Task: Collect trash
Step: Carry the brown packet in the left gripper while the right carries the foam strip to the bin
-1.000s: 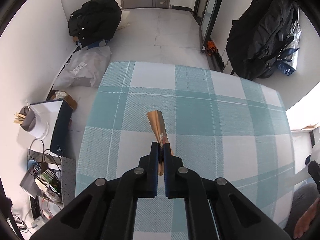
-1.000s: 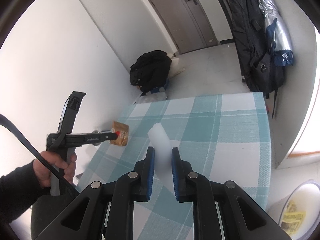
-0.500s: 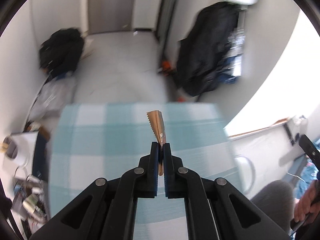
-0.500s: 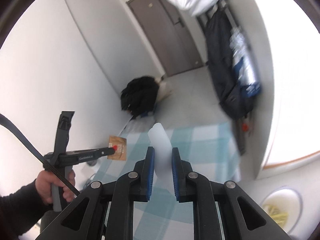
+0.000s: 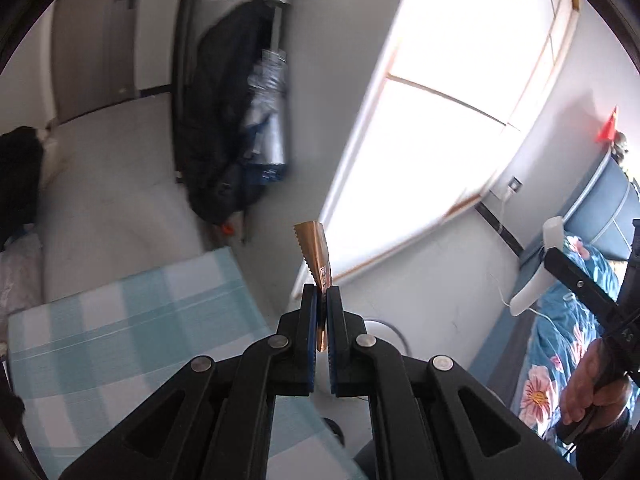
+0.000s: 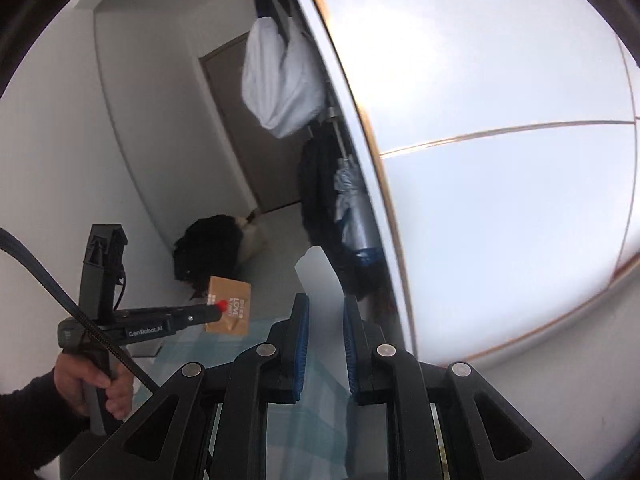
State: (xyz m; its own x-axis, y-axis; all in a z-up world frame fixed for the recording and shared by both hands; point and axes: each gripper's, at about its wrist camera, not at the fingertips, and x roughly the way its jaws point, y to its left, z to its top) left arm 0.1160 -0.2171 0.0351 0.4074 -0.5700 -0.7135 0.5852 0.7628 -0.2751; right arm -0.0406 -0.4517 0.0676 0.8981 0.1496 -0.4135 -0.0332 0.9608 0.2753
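Copper-brown foil wrapper [image 5: 314, 256] sits pinched in our left gripper [image 5: 322, 312], jaws almost fully together, thin packet edge-on w/ a saw-tooth torn top. From the right wrist view it shows flat, a tan square w/ white print. Our right gripper [image 6: 323, 316] is closed partway on a white translucent plastic piece [image 6: 318, 280], smooth, stiff-looking, rounded at the top; it fills the gap between the blue pads [image 6: 301, 344]. What exactly it is, we can't tell.

Step in hand, as we judge it: carry. Both bits of trash are up in the air, off the table [image 5: 132, 320], which lies below and left w/ its teal-and-white check cloth. Both cameras point toward the window [image 5: 440, 120] and wall, frames blurred.

A round white rim [image 5: 386, 330] peeks just behind the left gripper's knuckles, low by the wall; probably a bin, mostly hidden. Next move calls for getting each gripper over that opening, then letting go, 1 at a time or both. The wrapper is light and may cling to a pad; the plastic piece should drop clean.

Also visible: dark coat [image 5: 216, 120] and a silver folded umbrella [image 5: 268, 112] hanging by the door.
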